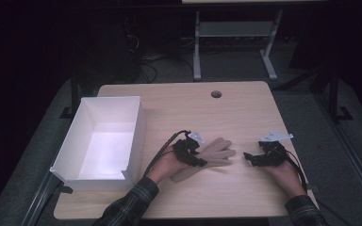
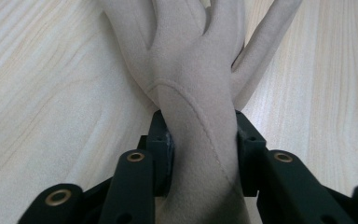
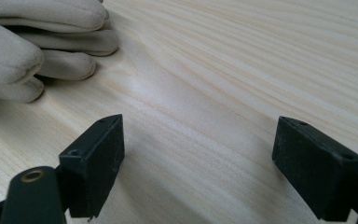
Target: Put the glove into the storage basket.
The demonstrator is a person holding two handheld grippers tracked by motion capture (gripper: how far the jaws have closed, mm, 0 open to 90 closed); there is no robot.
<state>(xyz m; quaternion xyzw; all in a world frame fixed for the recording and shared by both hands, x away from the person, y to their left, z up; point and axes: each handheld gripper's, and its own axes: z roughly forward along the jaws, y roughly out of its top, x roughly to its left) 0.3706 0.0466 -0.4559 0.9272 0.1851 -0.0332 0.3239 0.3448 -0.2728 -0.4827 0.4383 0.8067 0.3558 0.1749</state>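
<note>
Your left gripper (image 1: pixel 199 158) is clamped on the beige glove (image 1: pixel 215 153). In the left gripper view its two black jaws press against either side of the glove's (image 2: pixel 196 88) wrist part, just below the curved seam, and the fabric bulges slightly between them. The glove lies flat on the light wooden table (image 1: pixel 245 117), a little nearer your edge than the middle, cuff toward you and fingers fanned away from your left hand (image 1: pixel 167 165) toward the right. Your left forearm, in a plaid sleeve (image 1: pixel 132 202), comes in from the bottom edge, and the gripper's cable trails back along it.

Your right gripper (image 1: pixel 249 158) rests low at the table, near the glove's fingertips but clear of them, pointing toward them. In the right gripper view its jaws stand wide apart with bare wood grain between them; the glove's fingertips (image 3: pixel 51 42) lie in the upper left of that view, stacked close together, well ahead of the pads (image 3: pixel 100 158). Your right hand (image 1: pixel 283 172) sits behind it.

Farther to the left, a white open-topped box (image 1: pixel 136 136) sits along the table's left edge, apart from the glove. At the far edge, a round cable hole (image 1: pixel 216 94) is set in the tabletop. Beyond the table the room is dark, with a grey-legged table frame (image 1: pixel 197 52) on the floor.
</note>
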